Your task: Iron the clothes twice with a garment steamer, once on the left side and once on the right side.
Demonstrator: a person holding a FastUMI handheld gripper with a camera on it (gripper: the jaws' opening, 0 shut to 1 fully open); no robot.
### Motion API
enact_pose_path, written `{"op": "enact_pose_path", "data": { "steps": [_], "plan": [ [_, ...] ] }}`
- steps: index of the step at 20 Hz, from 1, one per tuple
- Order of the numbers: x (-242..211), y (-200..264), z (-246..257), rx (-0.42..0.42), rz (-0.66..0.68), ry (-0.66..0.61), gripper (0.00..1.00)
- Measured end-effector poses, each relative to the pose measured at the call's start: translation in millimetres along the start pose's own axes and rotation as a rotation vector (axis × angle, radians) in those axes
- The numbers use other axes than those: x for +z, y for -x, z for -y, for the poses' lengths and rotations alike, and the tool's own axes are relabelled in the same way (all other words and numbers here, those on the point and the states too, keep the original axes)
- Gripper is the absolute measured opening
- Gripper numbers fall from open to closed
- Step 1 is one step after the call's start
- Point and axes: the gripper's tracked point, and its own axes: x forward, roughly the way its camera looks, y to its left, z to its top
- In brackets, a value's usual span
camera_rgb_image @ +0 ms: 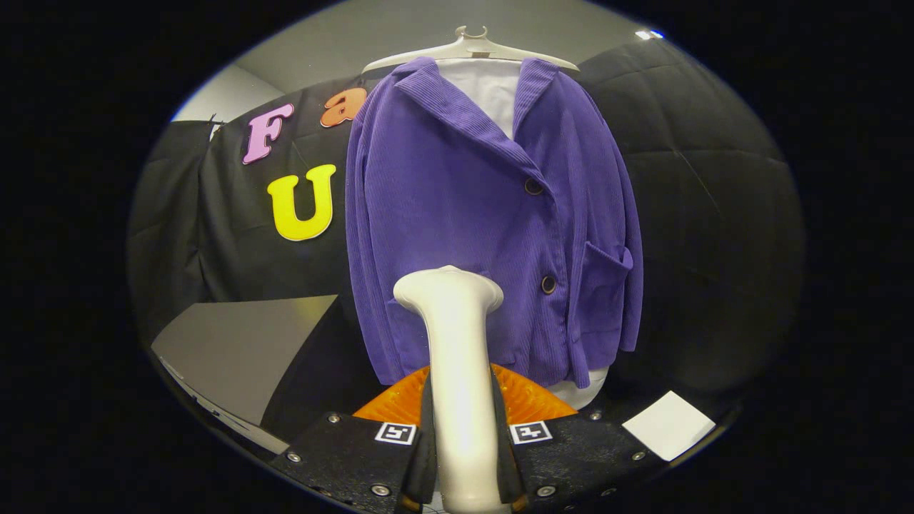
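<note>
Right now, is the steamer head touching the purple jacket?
Cannot tell. In the gripper view the steamer head overlaps the purple jacket front, so neither gap nor contact shows. The gripper clamps its handle.

The gripper has two broad, flat, rough-textured finger blocks, one to the left and one to the right. Each carries a small square black-and-white marker at its inner far corner, and round silver screws dot their faces.

One gripper, its two fingers clamped on one white garment steamer between them; beyond the fingers, one purple jacket with two buttons and one pocket; one hanger; one white card beside the fingers.
</note>
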Motion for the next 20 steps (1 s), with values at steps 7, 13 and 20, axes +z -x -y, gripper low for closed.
{"op": "enact_pose_path", "data": {
  "steps": [7, 13, 20],
  "plan": [
    [-40, 2, 2, -0.003, -0.058, -0.003, 0.33],
    [-95, -2, 3, -0.014, -0.191, 0.067, 0.33],
    [-94, 22, 5, 0.020, -0.187, 0.056, 0.33]
  ]
}}
